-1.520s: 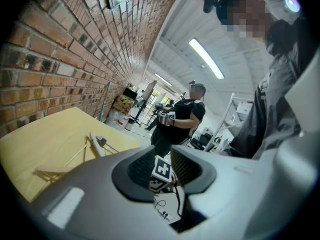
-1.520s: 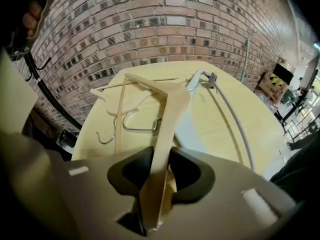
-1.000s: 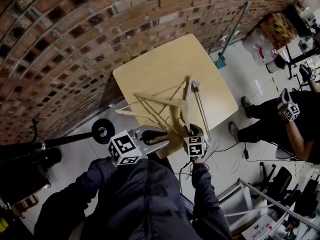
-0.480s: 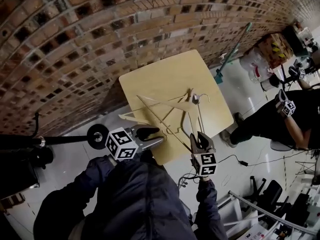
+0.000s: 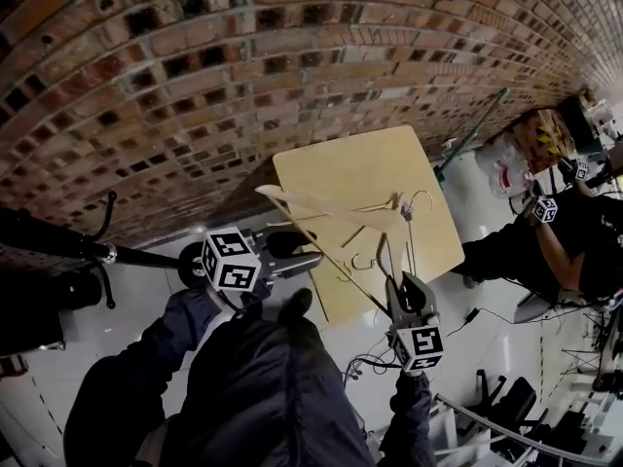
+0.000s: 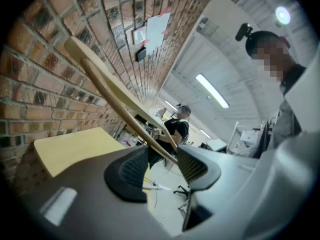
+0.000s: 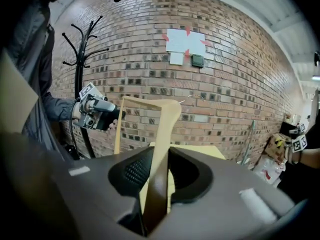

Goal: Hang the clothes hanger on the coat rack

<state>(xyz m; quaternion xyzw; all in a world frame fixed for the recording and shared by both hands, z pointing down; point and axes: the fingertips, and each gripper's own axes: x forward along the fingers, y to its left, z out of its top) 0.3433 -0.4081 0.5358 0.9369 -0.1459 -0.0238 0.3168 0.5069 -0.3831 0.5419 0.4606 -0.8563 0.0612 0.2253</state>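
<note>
We see the pale wooden hanger (image 5: 336,214) aloft and tilted, clamped in the right tool (image 5: 406,285); the black coat rack (image 7: 79,59) stands upright, apart.

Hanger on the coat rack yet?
No, the wooden hanger sits clamped in the right tongs, apart from the black coat rack.

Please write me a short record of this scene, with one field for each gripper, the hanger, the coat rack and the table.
right gripper: shut on one wooden arm of the hanger, holding it in the air over the table
left gripper: jaws opening; the hanger's thin bar runs between them, not pinched
hanger: wooden with a metal hook, not yet on the coat rack
coat rack: black, stands by the brick wall, on the left gripper's side
table: light wood, set against the brick wall
</note>
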